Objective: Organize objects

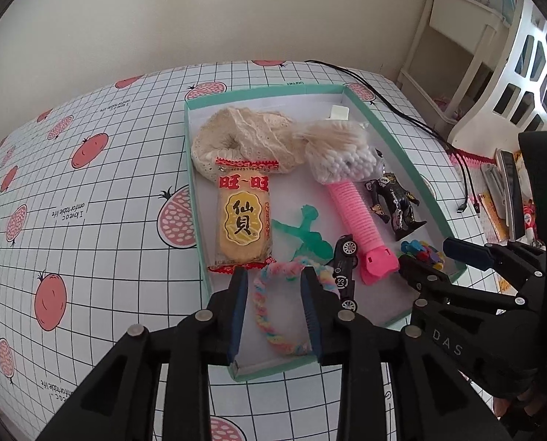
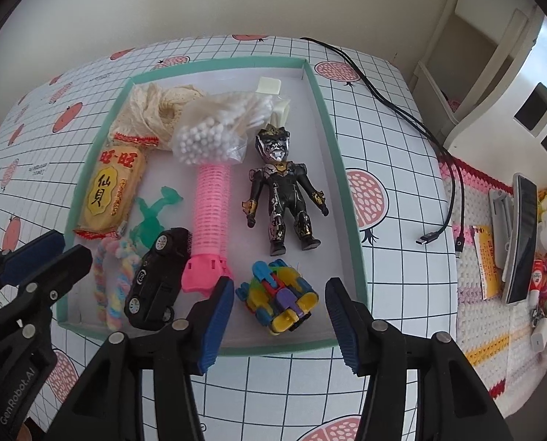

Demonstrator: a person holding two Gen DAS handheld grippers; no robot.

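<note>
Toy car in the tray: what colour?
Black toy car, white wheels; clearest in the right wrist view.

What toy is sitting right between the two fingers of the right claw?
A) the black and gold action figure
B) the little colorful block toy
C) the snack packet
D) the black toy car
B: in the right wrist view the open right claw has the colorful block toy framed between its fingers, inside the green-rimmed box; the black toy car lies off to the left.

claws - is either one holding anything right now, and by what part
Nothing held. Left claw is open around the braided band; right claw is open around the block toy.
</note>
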